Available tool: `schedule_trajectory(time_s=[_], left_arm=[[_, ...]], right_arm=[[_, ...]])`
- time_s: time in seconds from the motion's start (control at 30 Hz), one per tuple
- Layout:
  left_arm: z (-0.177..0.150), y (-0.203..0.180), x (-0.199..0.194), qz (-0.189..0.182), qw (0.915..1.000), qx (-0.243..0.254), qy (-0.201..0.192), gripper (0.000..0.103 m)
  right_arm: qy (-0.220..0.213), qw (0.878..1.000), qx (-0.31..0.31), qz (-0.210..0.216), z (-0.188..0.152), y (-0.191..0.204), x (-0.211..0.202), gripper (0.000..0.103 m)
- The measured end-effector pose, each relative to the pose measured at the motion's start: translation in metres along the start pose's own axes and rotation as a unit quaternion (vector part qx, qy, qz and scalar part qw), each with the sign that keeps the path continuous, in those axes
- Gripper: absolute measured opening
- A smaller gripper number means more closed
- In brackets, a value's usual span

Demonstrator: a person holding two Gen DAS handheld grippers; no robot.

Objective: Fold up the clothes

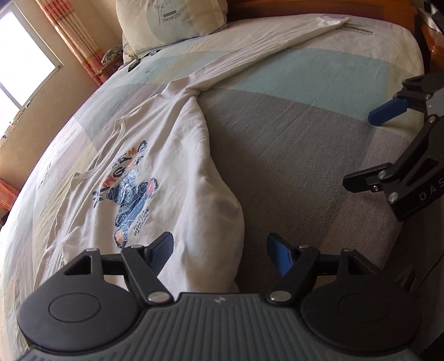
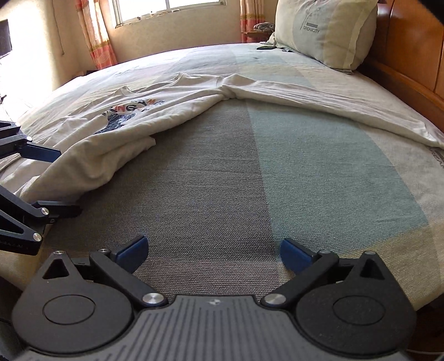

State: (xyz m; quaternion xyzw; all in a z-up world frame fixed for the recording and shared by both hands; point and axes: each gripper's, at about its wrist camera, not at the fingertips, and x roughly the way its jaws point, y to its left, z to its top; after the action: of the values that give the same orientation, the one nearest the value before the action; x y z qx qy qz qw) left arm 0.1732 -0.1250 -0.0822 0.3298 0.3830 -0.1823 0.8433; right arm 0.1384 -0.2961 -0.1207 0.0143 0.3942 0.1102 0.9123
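2 claws hang over the bed (image 2: 222, 177) and we see both standing open with nothing between their blue pads. Our left claw (image 1: 219, 251) sits at the near edge of the bed, its left pad (image 1: 159, 254) over the hem of the white T-shirt (image 1: 133, 177) and its right pad over bare grey sheet; the fabric lies between the pads but we see neither one pressing on it. Our right claw (image 2: 215, 254) is spread wide above the grey and teal bands of the sheet, just beside the left claw and clear of the cloth. The T-shirt lies face up on the left half of the bed, its blue and orange print (image 1: 130, 188) showing, with the near right side folded over itself into a thick rumpled edge that runs from the near edge of the bed toward the middle. 1 long sleeve (image 2: 333, 105) stretches away from the shirt's body across the sheet toward the far right corner by the headboard (image 2: 402, 50). We see 1 pillow (image 2: 324, 30) marked DREAMCITY propped at the head of the bed, a dark flat object (image 2: 266, 47) we cannot identify on the sheet next to it, and striped curtains (image 2: 94, 36) framing a bright window (image 2: 172, 8) beyond the far edge.
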Motion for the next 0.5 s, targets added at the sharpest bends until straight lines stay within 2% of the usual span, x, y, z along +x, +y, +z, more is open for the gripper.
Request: schedule_trajectory(time_s=[0.07,0.2,0.5], left_arm=[[-0.001,-0.003,0.005,0.003,1.0,0.007,-0.001,0.075],[-0.002,-0.001,0.011,0.033,0.9993,0.016,-0.004,0.076],[-0.006,0.035,0.007,0.056,0.9977,-0.04,-0.004,0.076]], right_arm=[[-0.001,1.0,-0.008,-0.002,-0.001,0.001,0.0,0.103],[0.0,1.0,-0.02,-0.007,-0.001,0.004,0.001,0.103],[0.005,0.999,-0.032,-0.016,-0.003,0.007,0.002,0.103]])
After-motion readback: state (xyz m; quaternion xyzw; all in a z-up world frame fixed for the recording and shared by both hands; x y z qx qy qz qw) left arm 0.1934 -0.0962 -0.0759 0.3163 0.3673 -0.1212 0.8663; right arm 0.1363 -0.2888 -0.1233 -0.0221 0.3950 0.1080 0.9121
